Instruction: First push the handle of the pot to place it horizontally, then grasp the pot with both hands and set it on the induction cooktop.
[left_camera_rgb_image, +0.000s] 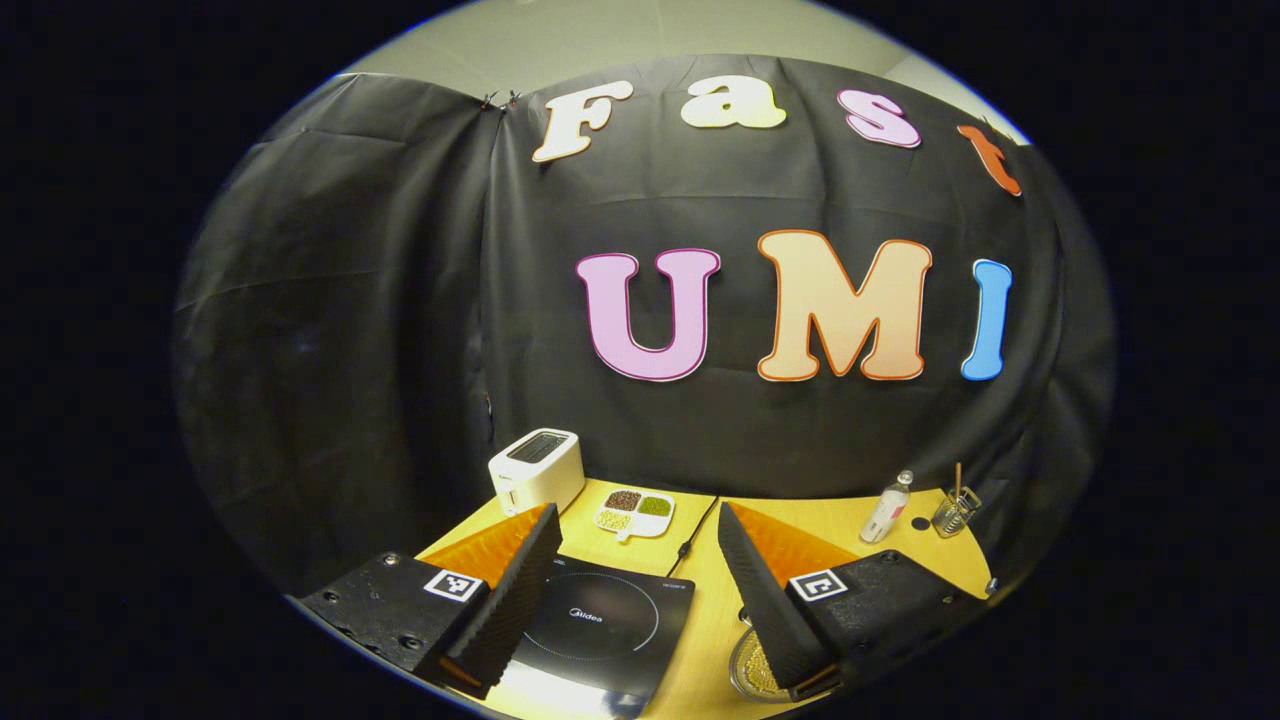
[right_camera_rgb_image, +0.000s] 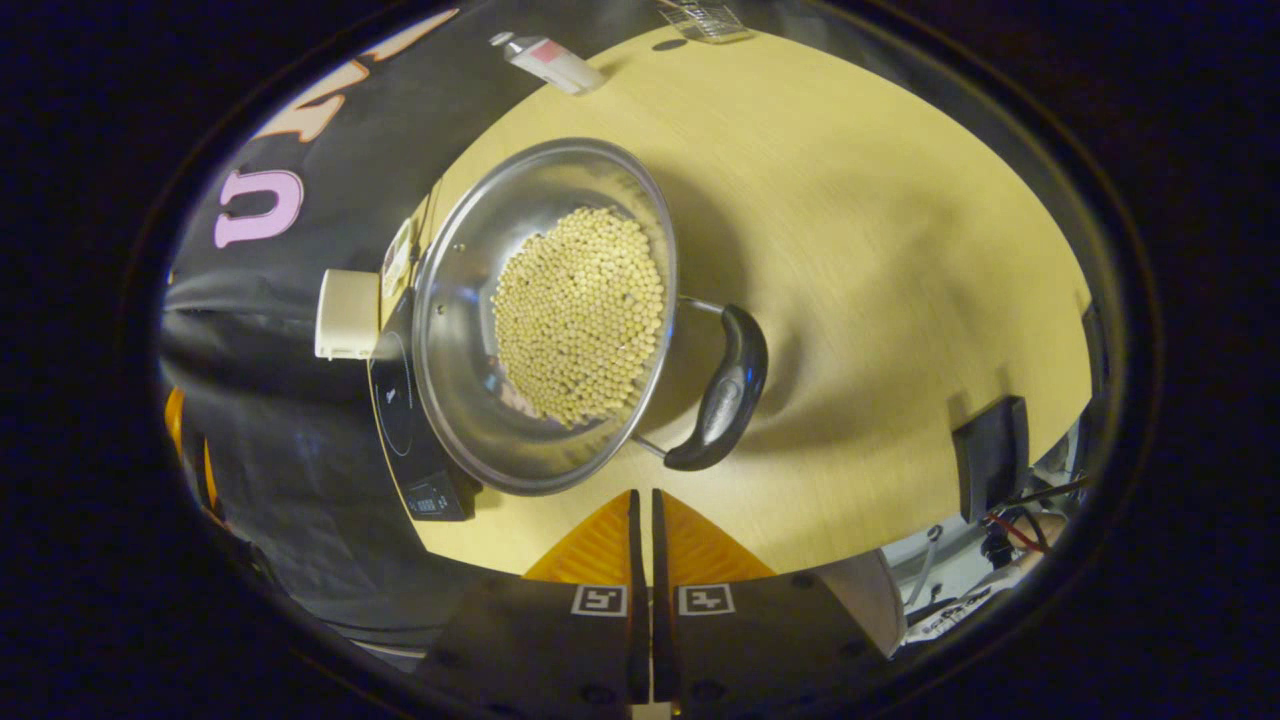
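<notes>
A: Where does the pot (right_camera_rgb_image: 545, 315) sit?

B: On the yellow table (right_camera_rgb_image: 880, 280), just beside the induction cooktop (right_camera_rgb_image: 400, 400). It is full of pale beans (right_camera_rgb_image: 580, 315), and its dark handle (right_camera_rgb_image: 725, 390) points toward the right tongs (right_camera_rgb_image: 641, 510).

A: Are those tongs gripping it?

B: No. Their fingers are pressed together on nothing, a little short of the pot's rim.

A: And the left tongs (left_camera_rgb_image: 635, 560)?

B: Spread wide, held above the table with the cooktop (left_camera_rgb_image: 600, 620) between and beneath them. The pot's edge (left_camera_rgb_image: 750, 665) peeks out under one finger.

A: Anything else around?

B: A white toaster (left_camera_rgb_image: 536, 468), a divided dish (left_camera_rgb_image: 635, 513), a small bottle (left_camera_rgb_image: 886, 508) and a glass (left_camera_rgb_image: 955, 510) near the back wall.
</notes>
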